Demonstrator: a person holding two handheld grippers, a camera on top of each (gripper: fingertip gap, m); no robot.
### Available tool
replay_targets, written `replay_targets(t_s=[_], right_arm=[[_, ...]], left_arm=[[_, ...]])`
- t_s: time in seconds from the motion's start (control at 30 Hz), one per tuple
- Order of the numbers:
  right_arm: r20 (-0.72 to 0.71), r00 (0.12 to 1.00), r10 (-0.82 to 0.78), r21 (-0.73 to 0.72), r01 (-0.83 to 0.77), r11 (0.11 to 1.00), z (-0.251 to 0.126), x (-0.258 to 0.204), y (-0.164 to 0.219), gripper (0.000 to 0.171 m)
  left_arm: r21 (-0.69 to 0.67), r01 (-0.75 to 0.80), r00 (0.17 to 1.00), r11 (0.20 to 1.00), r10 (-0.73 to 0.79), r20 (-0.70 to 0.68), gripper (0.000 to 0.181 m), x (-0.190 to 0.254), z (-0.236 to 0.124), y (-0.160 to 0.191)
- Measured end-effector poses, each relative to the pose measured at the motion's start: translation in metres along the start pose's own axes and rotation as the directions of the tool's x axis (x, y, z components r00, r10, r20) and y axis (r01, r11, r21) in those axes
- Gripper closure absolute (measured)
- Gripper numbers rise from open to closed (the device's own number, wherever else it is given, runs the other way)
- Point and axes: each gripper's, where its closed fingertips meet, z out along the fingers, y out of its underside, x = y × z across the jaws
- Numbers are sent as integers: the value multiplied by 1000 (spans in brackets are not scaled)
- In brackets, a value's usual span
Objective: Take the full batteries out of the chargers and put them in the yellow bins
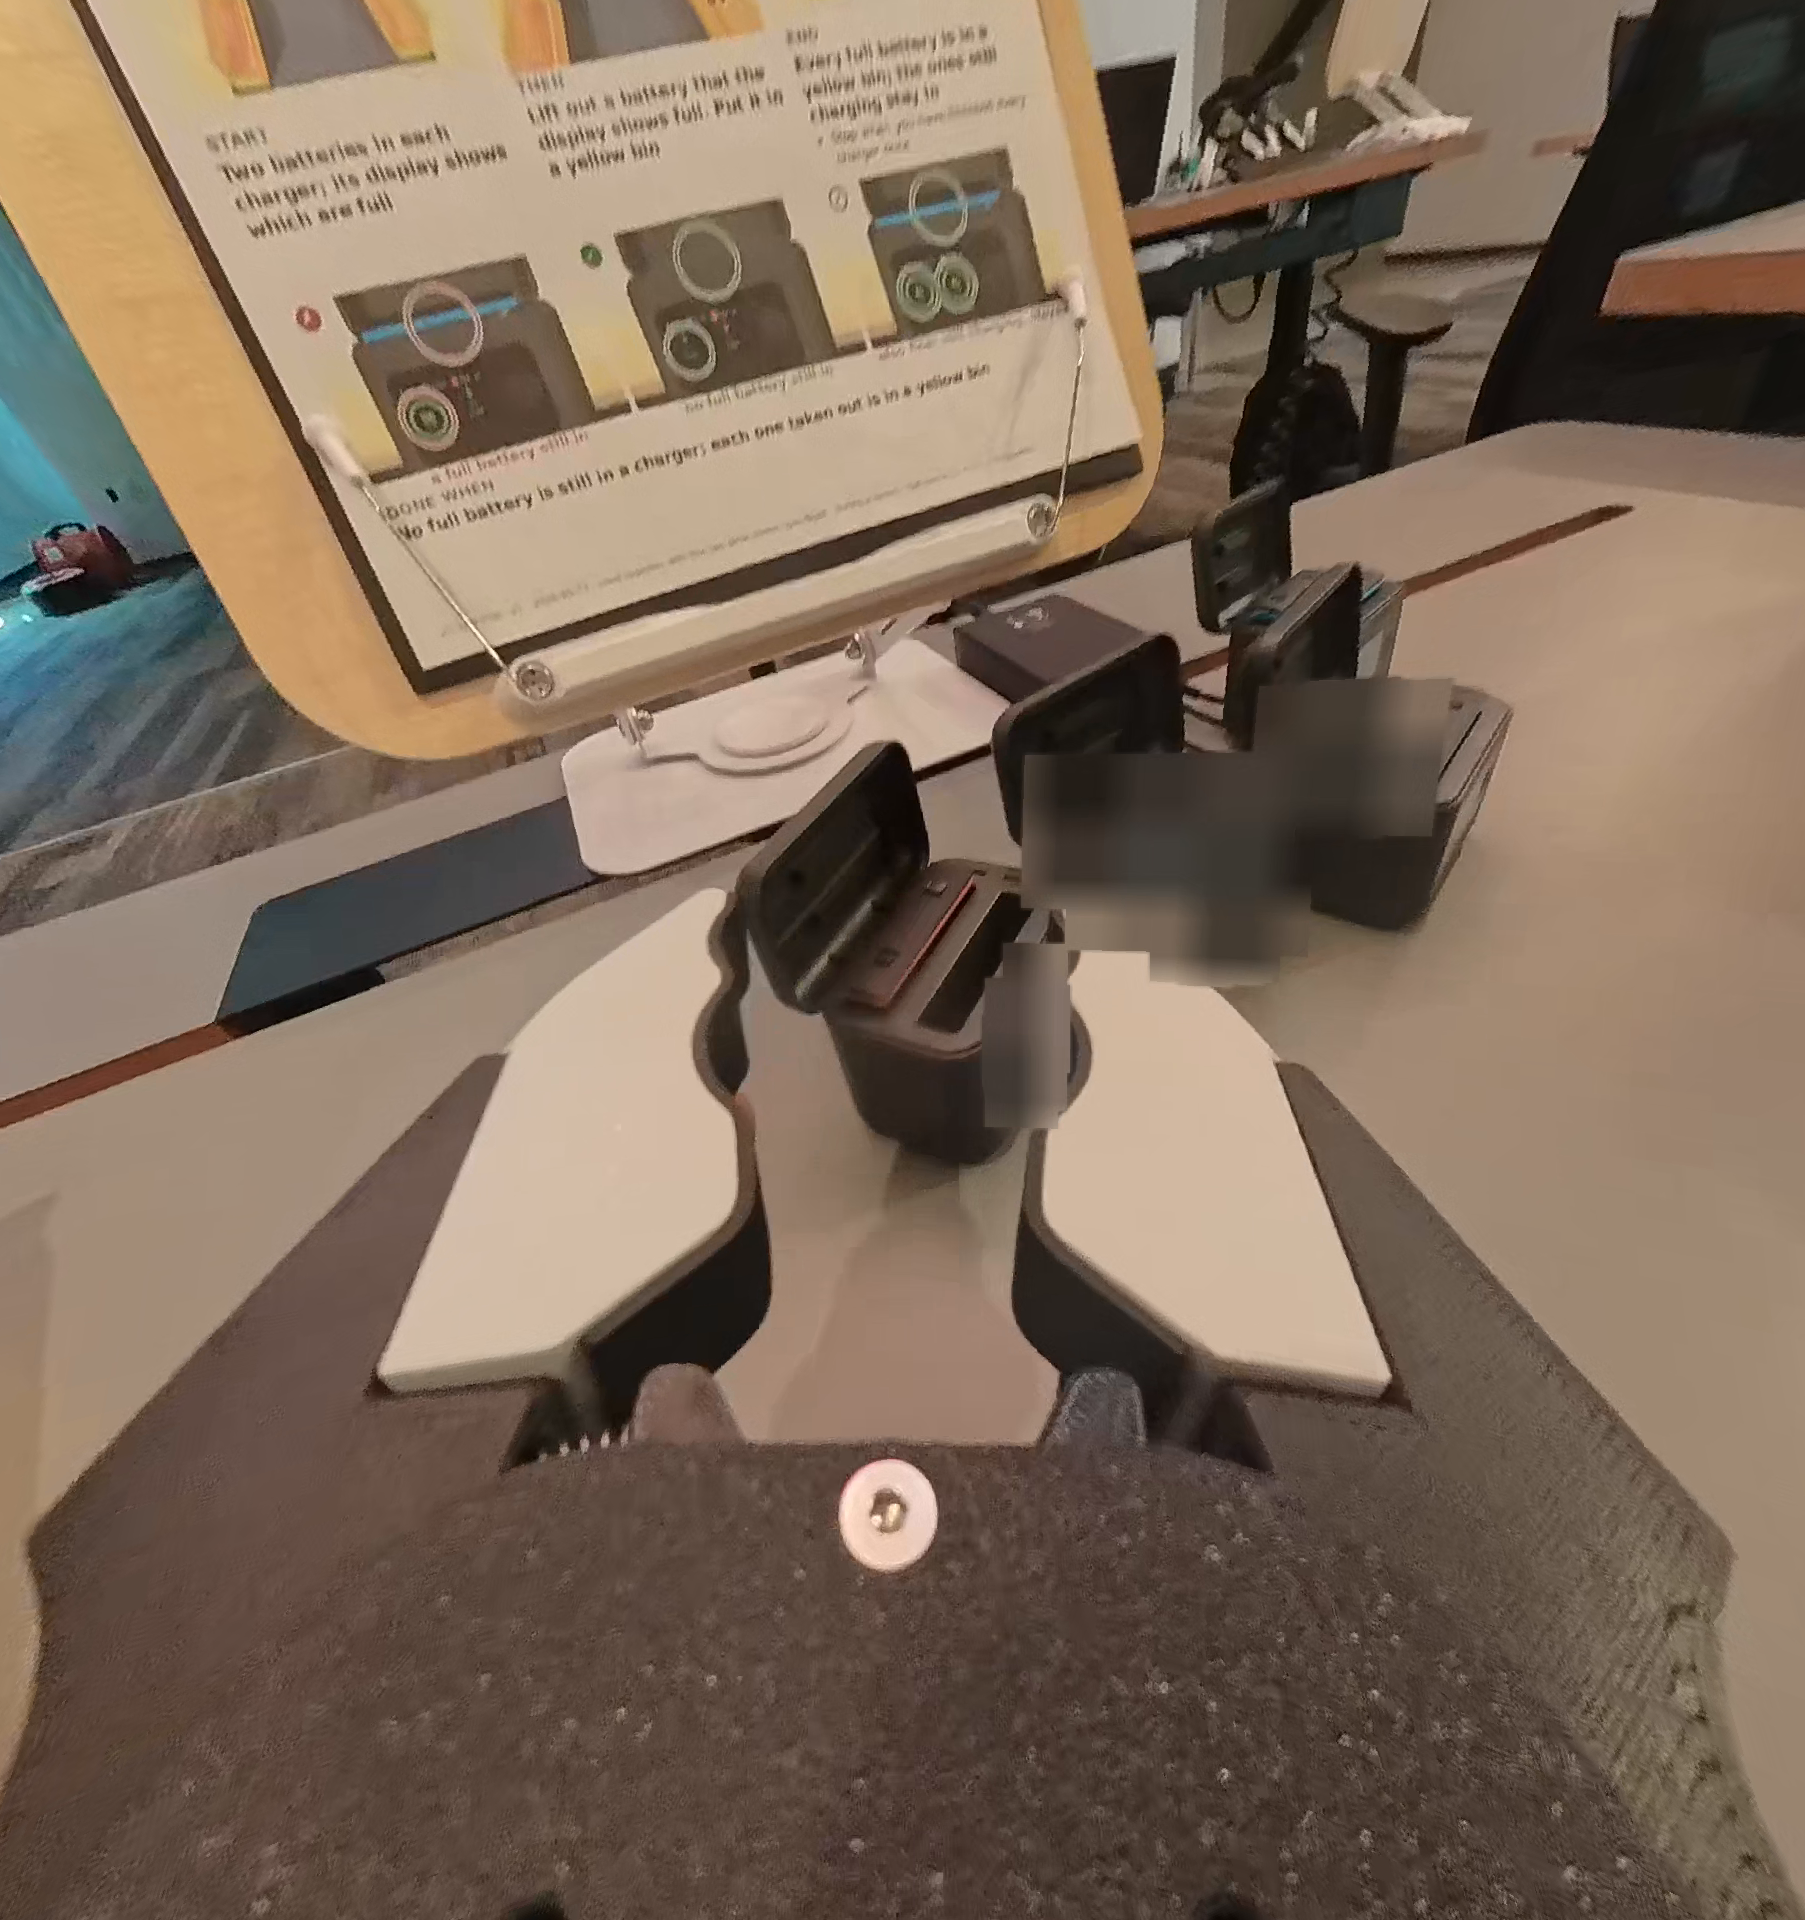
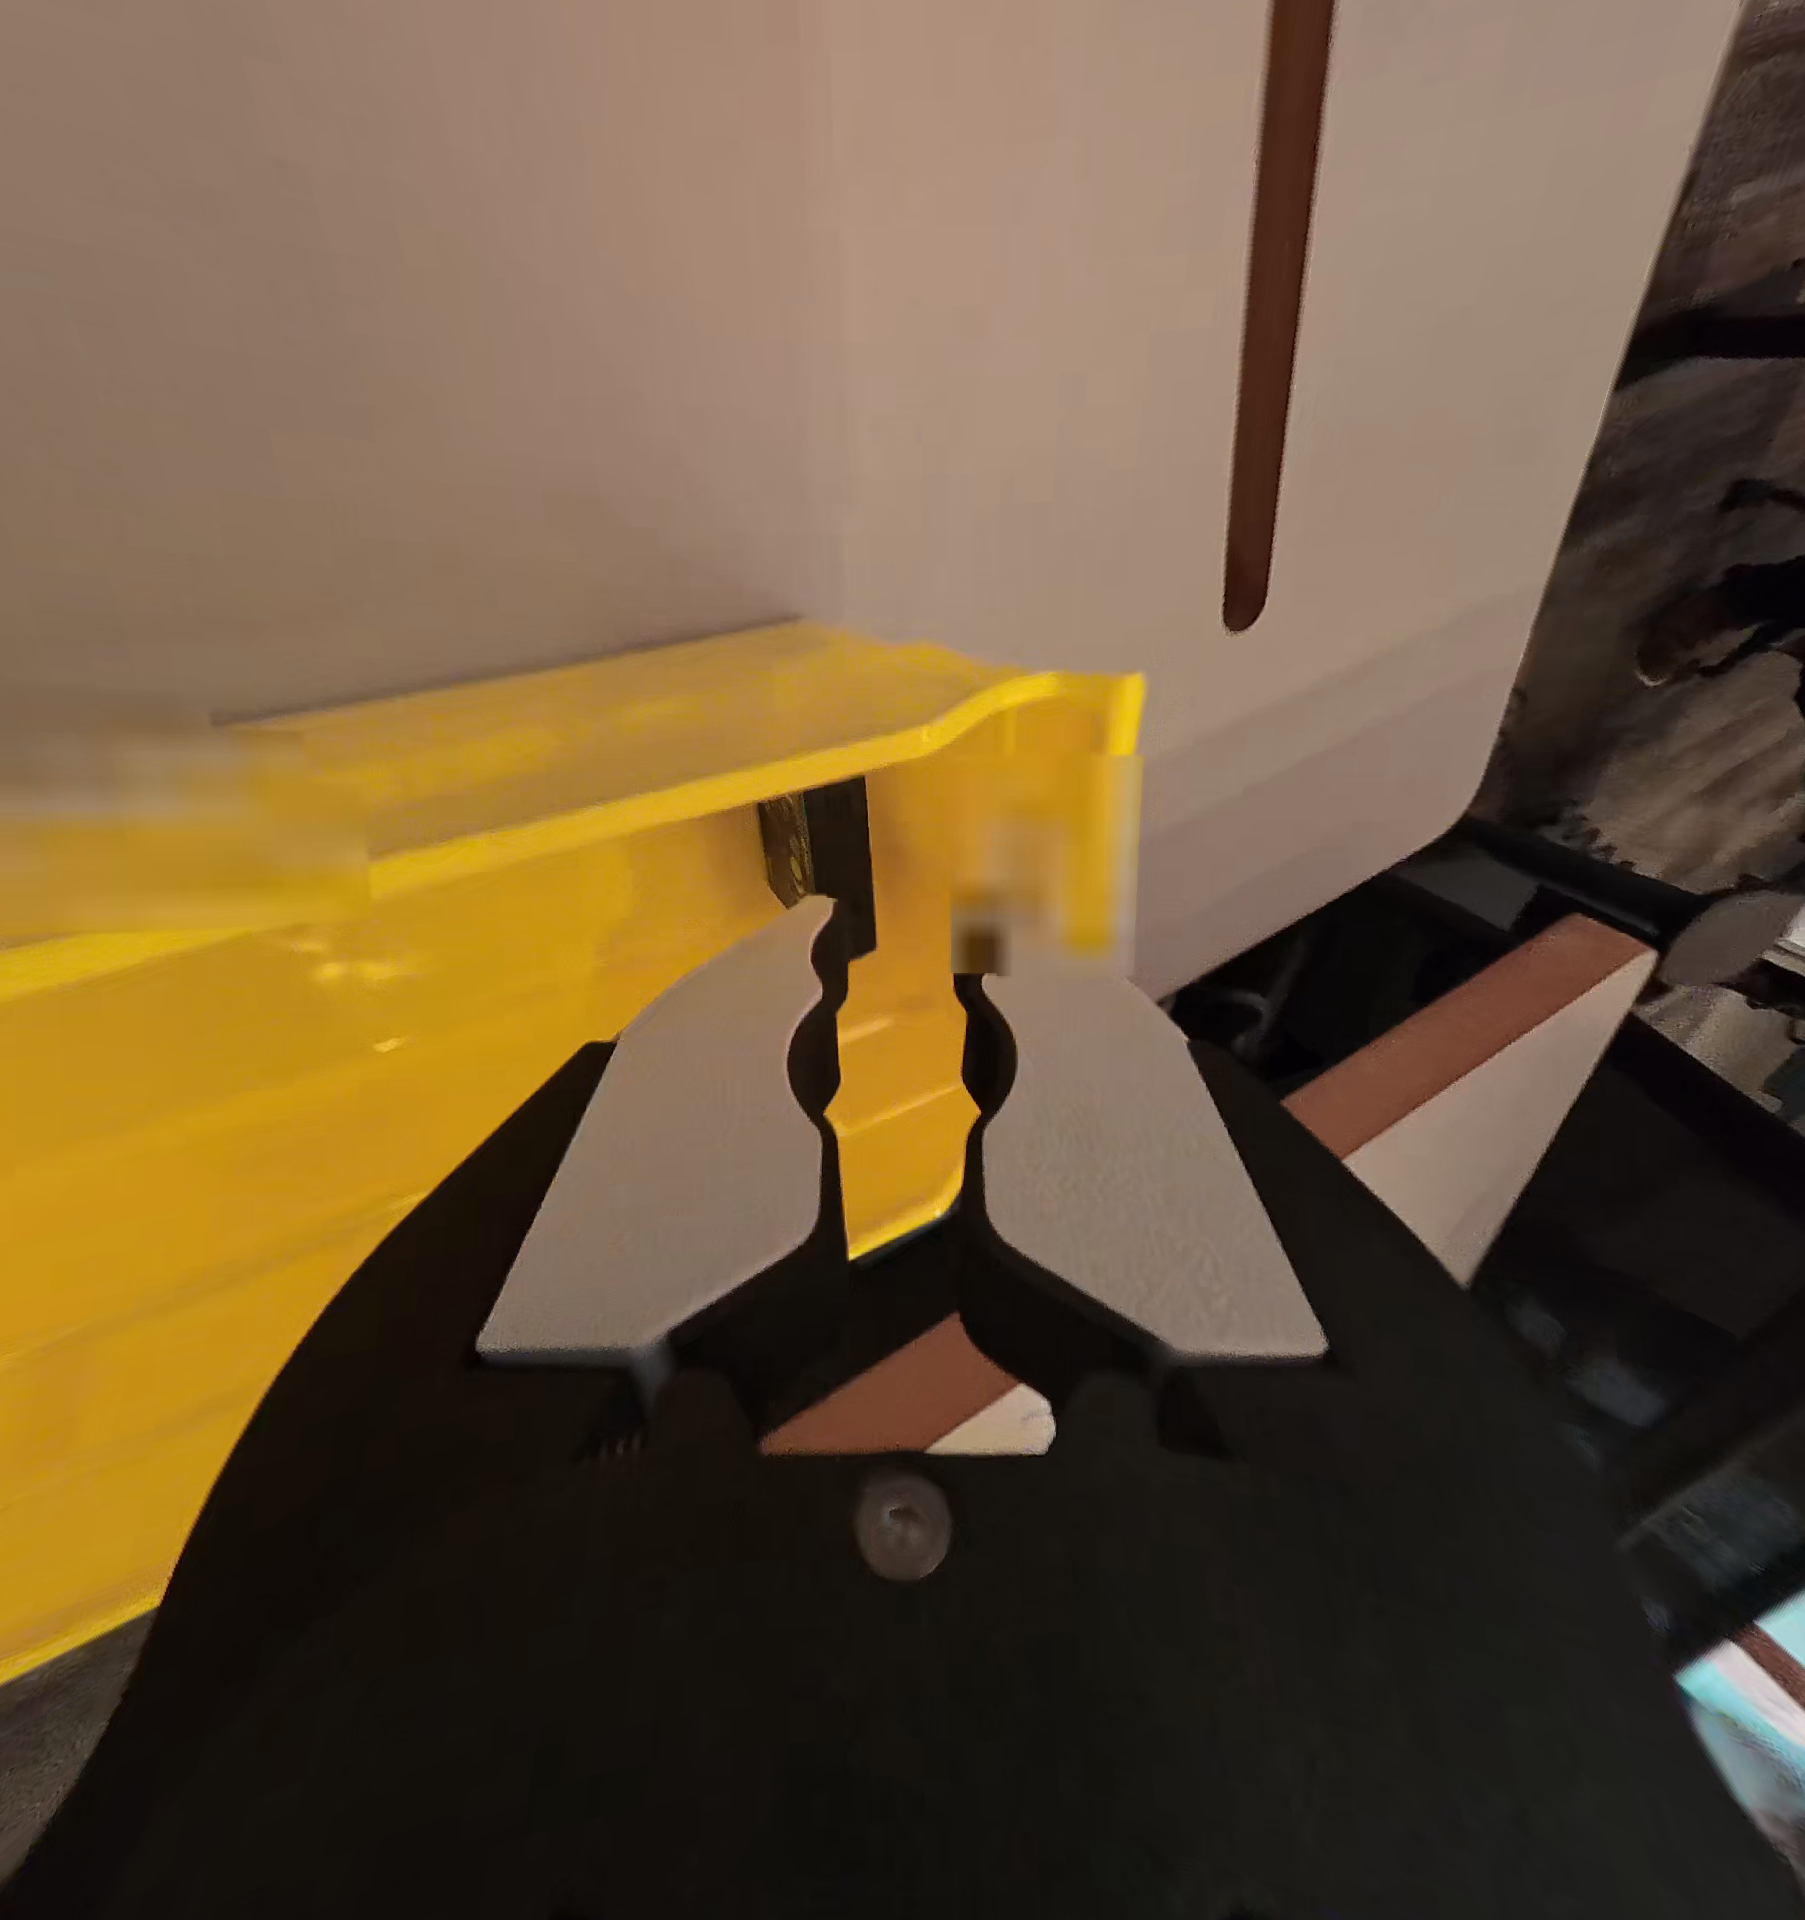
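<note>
In the left wrist view my left gripper point(image 1: 903, 961) is open, one finger on each side of a black charger point(image 1: 919, 1070) that stands on the grey table with its lid point(image 1: 836, 873) flipped up. I cannot tell if the fingers touch it. Its slots show dark contents, partly under a blurred patch. In the right wrist view my right gripper point(image 2: 903, 940) is open with a narrow gap, held against a yellow bin point(image 2: 254, 1091). A small dark battery point(image 2: 815, 852) sits just beyond the left fingertip point(image 2: 763, 997), under the bin's rim and not between the fingers.
More black chargers with raised lids stand behind to the right point(image 1: 1085, 717) point(image 1: 1282, 623) point(image 1: 1449, 821). A flat black box point(image 1: 1043, 634) and an instruction board point(image 1: 617, 312) on a white stand stand at the back. The table edge point(image 2: 1397, 1081) lies right of the bin.
</note>
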Motion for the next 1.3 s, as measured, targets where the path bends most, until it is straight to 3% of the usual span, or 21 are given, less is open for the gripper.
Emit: replay_targets(t_s=[0.17,0.3,0.5,0.6,0.73,0.97,1.3], right_arm=[[-80,996,34,179,-19,984,-48,4,-63,152],[-87,992,87,371,-48,927,-78,-11,-143,143],[177,960,216,666,-278,692,-119,-55,-289,131],[301,915,267,687,-402,605,-118,-73,-350,122],[430,840,331,634,-542,551,-99,-98,-413,108],[420,808,414,597,-589,544,-71,-122,-473,104],[398,775,490,452,-631,631,-46,-116,-493,111]], left_arm=[[-118,-29,999,993,27,-17,107,0,8,29],[-229,-51,997,972,38,-60,96,4,20,51],[-381,-84,987,921,23,-161,91,12,47,76],[-426,-100,979,899,11,-206,95,15,54,84],[-433,-97,979,896,7,-205,121,11,56,86],[-429,-96,976,898,1,-216,123,12,55,85],[-432,-89,979,898,-1,-205,123,12,54,85]])
